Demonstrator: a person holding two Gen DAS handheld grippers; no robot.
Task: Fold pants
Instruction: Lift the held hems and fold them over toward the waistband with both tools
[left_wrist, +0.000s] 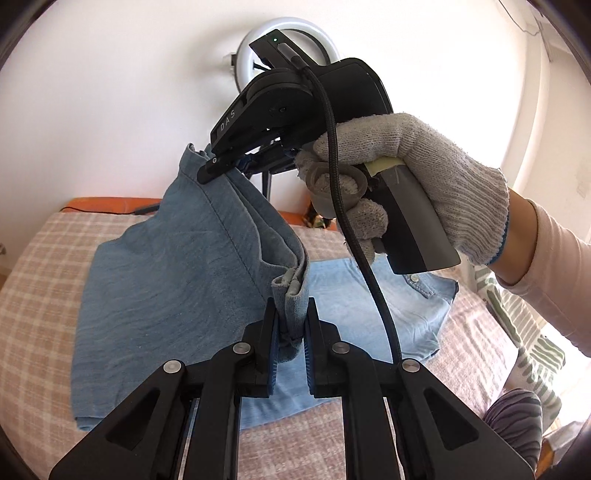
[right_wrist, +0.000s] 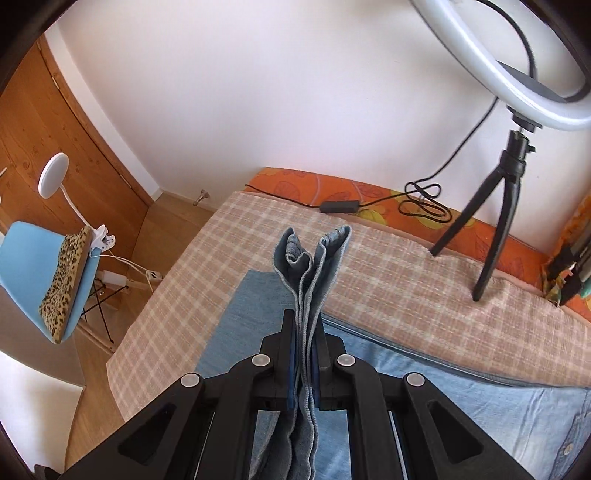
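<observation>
Blue denim pants (left_wrist: 166, 266) hang folded above a checked bed cover, their lower part resting on it. My left gripper (left_wrist: 291, 314) is shut on one corner of the pants' lifted edge. My right gripper (left_wrist: 221, 168), held by a gloved hand (left_wrist: 406, 177), is shut on the other corner, higher and further back. In the right wrist view my right gripper (right_wrist: 304, 332) pinches several layers of the pants (right_wrist: 310, 266), which stick up past the fingertips.
A lighter denim shirt (left_wrist: 369, 314) lies flat on the bed under the pants; it also shows in the right wrist view (right_wrist: 461, 406). A ring light on a tripod (right_wrist: 498, 206) with its cable stands at the bed's far edge. A blue chair (right_wrist: 44, 273) stands left of the bed.
</observation>
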